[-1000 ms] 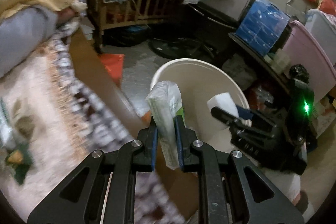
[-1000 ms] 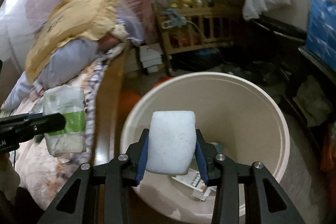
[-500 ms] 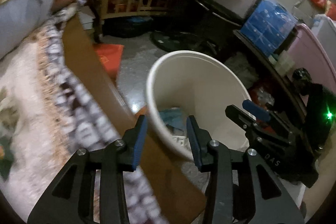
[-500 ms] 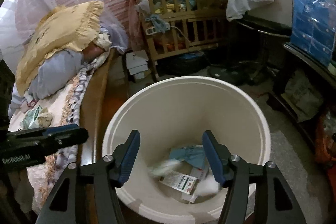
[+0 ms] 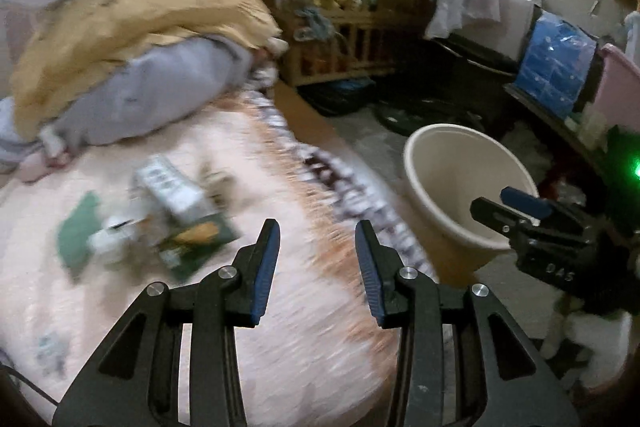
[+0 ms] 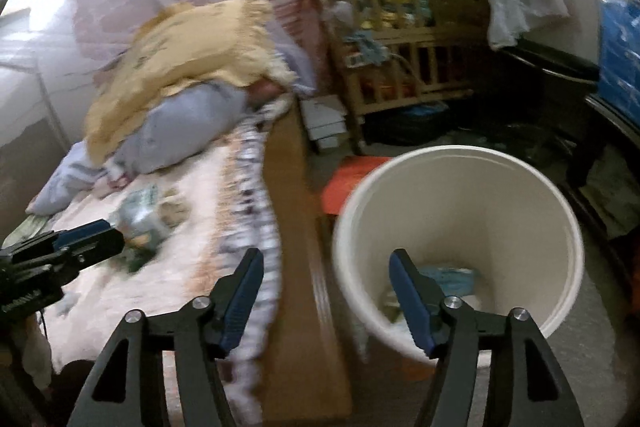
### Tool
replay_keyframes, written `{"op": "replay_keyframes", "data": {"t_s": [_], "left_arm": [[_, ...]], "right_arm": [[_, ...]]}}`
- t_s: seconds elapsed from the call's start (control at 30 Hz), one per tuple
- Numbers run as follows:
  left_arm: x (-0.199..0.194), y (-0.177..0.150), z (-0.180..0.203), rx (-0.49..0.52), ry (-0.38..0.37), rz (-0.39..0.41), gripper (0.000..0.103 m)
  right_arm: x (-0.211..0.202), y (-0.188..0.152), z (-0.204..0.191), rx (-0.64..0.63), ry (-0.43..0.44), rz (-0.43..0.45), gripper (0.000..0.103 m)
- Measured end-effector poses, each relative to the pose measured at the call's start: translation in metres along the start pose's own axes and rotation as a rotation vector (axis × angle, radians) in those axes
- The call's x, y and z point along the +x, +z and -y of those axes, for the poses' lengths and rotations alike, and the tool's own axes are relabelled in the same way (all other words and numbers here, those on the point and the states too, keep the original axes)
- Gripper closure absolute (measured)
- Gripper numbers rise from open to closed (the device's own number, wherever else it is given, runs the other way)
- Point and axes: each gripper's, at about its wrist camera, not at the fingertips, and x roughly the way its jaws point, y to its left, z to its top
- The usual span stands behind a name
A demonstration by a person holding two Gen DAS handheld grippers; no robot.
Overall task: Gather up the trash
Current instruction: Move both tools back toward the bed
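Cluttered bedroom: bed with pale pink patterned cover (image 5: 168, 307), wooden side rail (image 6: 296, 267), slatted wooden crib (image 6: 400, 39) behind, yellow frilled pillow (image 5: 120, 11) on a grey-blue bolster at the head.

Cream round plastic bin (image 6: 460, 227) stands on the floor just beside the bed rail; some paper and a blue scrap lie at its bottom.

Left gripper (image 5: 316, 267): fingers spread wide, nothing between them, over the bed cover. Right gripper (image 6: 326, 291): fingers likewise apart and empty, straddling the rail and the bin's near wall.

Remaining trash: blurred heap of green-and-white wrappers and crumpled packets (image 5: 160, 219) on the bed cover, ahead and left of the left gripper, well apart from the bin.

Step in hand, by my reading: reach for the next pieces.

- Take the left gripper to the heap, fingers wide.
- Pinch one wrapper by an upstanding edge, not the cover beneath.
- Lift clear before swinging towards the bin.
- Motion blur hides the exact pieces; slow down before closing.
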Motion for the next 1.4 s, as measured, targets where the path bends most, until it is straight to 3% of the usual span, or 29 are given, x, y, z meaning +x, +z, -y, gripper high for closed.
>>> {"op": "replay_keyframes", "data": {"t_s": [0.2,0.4,0.83,0.97,1.03,1.07,1.2,1.4], "left_arm": [[-0.053,-0.036,-0.040,-0.017,0.122,0.069,0.066],[-0.096,-0.066,-0.082,-0.103,0.181,0.122,0.066],[-0.150,-0.129,-0.187,-0.259,0.314,0.137,0.065],[-0.152,-0.155,-0.228,-0.329,0.335,0.108,0.063],[-0.148,-0.168,-0.247,-0.364,0.325,0.096,0.051],[-0.146,-0.173,-0.252,-0.376,0.318,0.091,0.050],[-0.127,-0.188,-0.273,-0.409,0.303,0.049,0.050],[-0.087,-0.178,-0.286,-0.433,0.274,0.003,0.049]], "right_arm": [[-0.018,-0.010,-0.067,-0.079,0.066,-0.002,0.038],[-0.040,-0.012,-0.121,-0.138,0.122,0.018,0.035],[-0.035,-0.015,-0.219,-0.238,0.259,-0.004,0.034],[-0.016,-0.019,-0.231,-0.260,0.266,-0.026,0.034],[0.001,-0.021,-0.232,-0.271,0.260,-0.054,0.034],[0.009,-0.022,-0.233,-0.275,0.259,-0.067,0.034],[0.038,-0.024,-0.237,-0.292,0.288,-0.112,0.034],[0.066,-0.020,-0.261,-0.346,0.369,-0.163,0.034]]}}
